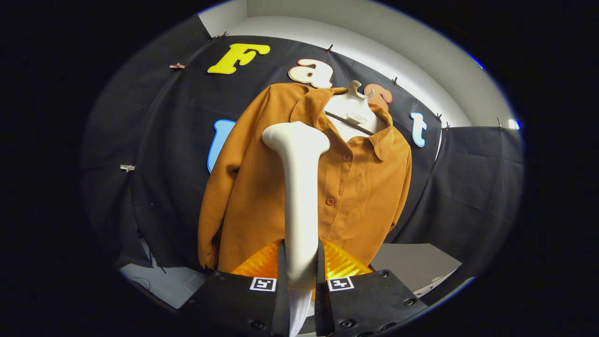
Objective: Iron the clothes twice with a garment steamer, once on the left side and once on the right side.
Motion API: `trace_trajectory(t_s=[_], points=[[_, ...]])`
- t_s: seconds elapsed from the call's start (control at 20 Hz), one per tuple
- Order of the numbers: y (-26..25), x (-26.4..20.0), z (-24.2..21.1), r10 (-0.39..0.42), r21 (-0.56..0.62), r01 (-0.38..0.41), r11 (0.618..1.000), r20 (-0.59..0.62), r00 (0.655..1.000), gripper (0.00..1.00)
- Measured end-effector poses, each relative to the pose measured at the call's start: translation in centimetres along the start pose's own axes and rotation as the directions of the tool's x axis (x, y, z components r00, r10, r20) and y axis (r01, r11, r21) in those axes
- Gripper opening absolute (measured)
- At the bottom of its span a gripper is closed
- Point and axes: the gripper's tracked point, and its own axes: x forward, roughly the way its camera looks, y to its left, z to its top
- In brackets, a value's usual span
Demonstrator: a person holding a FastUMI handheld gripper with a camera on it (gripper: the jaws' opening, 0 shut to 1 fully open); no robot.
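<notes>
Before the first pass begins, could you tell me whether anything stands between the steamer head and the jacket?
Nothing visible does. The gripper is shut on the white garment steamer, whose head points up at the orange jacket hanging on its hanger against the black cloth. Whether the head already touches the fabric cannot be told.

A white steamer rises mid-frame before an orange-brown shirt on a white hanger, between ribbed orange fingers.
</notes>
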Motion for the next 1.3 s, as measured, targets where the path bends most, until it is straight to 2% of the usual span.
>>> trace_trajectory(t_s=[0.7,1.0,1.3], points=[[1.6,0.5,-10.5,0.022,-0.029,-0.028,0.999,-0.19,0.981,0.25],[2.0,-0.4,-15.0,0.022,-0.031,-0.031,0.999,-0.278,0.96,0.25],[2.6,-1.4,-19.4,0.038,-0.018,-0.048,0.999,-0.38,0.924,0.25]])
